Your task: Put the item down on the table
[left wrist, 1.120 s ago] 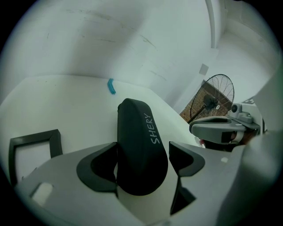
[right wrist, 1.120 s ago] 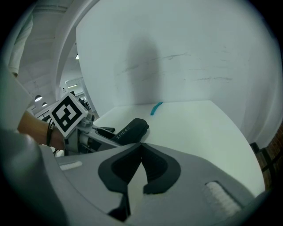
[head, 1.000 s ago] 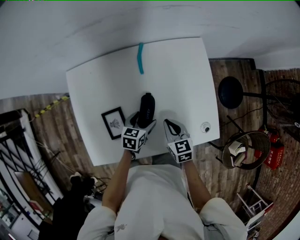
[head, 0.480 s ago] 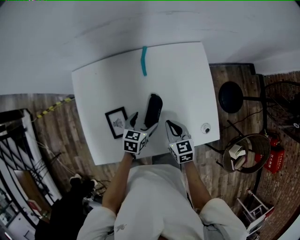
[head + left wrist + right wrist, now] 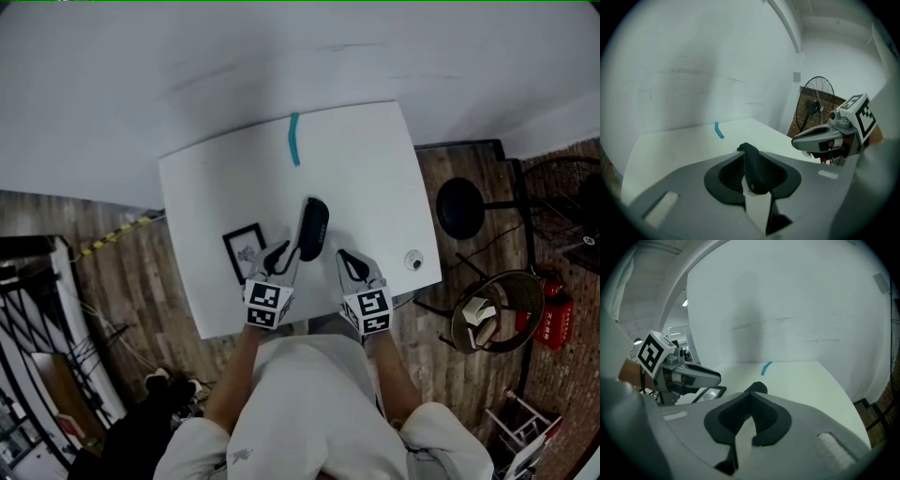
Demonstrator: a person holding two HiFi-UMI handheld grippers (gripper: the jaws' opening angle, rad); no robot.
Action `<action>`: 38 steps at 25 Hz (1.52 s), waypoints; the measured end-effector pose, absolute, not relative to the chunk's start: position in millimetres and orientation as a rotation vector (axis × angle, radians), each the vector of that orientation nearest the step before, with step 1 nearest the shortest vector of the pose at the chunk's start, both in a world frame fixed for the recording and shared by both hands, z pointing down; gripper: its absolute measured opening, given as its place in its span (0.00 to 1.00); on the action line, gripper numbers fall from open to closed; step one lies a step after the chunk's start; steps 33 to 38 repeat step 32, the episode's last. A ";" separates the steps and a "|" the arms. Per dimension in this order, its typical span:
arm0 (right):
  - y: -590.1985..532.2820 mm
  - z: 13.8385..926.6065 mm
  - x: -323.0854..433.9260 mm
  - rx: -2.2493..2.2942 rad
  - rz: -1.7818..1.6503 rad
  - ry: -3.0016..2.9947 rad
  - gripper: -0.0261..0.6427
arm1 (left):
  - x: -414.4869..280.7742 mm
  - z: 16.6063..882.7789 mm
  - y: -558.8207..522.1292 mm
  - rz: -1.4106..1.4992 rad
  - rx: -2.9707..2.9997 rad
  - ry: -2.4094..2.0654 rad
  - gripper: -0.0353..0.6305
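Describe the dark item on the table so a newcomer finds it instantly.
On the white table, look mid-surface, right of the black picture frame. The black case is long, rounded and solid dark, unlike the square frame or the thin teal strip at the far edge.

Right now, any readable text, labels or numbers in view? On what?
No readable text anywhere.
Left cube, right cube: black-and-white square markers, no letters.
Frame: small print inside, too small to read.
Red object on the floor: any label is too blurred to read.
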State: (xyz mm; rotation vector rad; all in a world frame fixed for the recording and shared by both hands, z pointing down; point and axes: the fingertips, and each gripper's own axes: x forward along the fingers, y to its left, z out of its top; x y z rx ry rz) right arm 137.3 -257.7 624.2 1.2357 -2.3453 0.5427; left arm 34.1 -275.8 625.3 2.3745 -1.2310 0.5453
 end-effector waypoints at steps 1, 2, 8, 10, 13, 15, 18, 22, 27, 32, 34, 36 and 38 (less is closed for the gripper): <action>-256.2 620.0 137.2 1.246 0.533 -2.348 0.05 | 31.9 619.3 -274.2 0.539 2.395 -1.239 0.17; -254.5 615.5 136.8 1.256 0.522 -2.352 0.05 | 29.6 613.1 -272.4 0.533 2.414 -1.246 0.14; -241.6 585.3 133.7 1.297 0.421 -2.397 0.04 | 16.9 584.5 -254.8 0.508 2.513 -1.260 0.07; -236.4 579.6 132.1 1.312 0.400 -2.399 0.04 | 11.7 580.0 -247.4 0.493 2.526 -1.262 0.07; -229.5 574.7 127.5 1.333 0.385 -2.398 0.04 | 2.2 577.2 -237.3 0.472 2.530 -1.266 0.07; -226.1 572.6 123.4 1.342 0.376 -2.396 0.04 | -4.3 577.2 -232.6 0.459 2.527 -1.271 0.07; -218.7 571.2 117.9 1.350 0.370 -2.394 0.04 | -11.8 577.6 -225.3 0.447 2.524 -1.276 0.07; -211.6 570.1 111.1 1.352 0.367 -2.392 0.04 | -18.7 576.2 -220.7 0.433 2.525 -1.281 0.07; -206.0 568.7 100.6 1.340 0.358 -2.396 0.04 | -28.3 574.4 -216.9 0.424 2.522 -1.295 0.07; -206.9 568.5 90.0 1.328 0.349 -2.399 0.04 | -37.7 577.5 -216.6 0.428 2.514 -1.302 0.07; -206.9 568.5 90.0 1.328 0.349 -2.399 0.04 | -37.7 577.5 -216.6 0.428 2.514 -1.302 0.07; -206.9 568.5 90.0 1.328 0.349 -2.399 0.04 | -37.7 577.5 -216.6 0.428 2.514 -1.302 0.07; -206.9 568.5 90.0 1.328 0.349 -2.399 0.04 | -37.7 577.5 -216.6 0.428 2.514 -1.302 0.07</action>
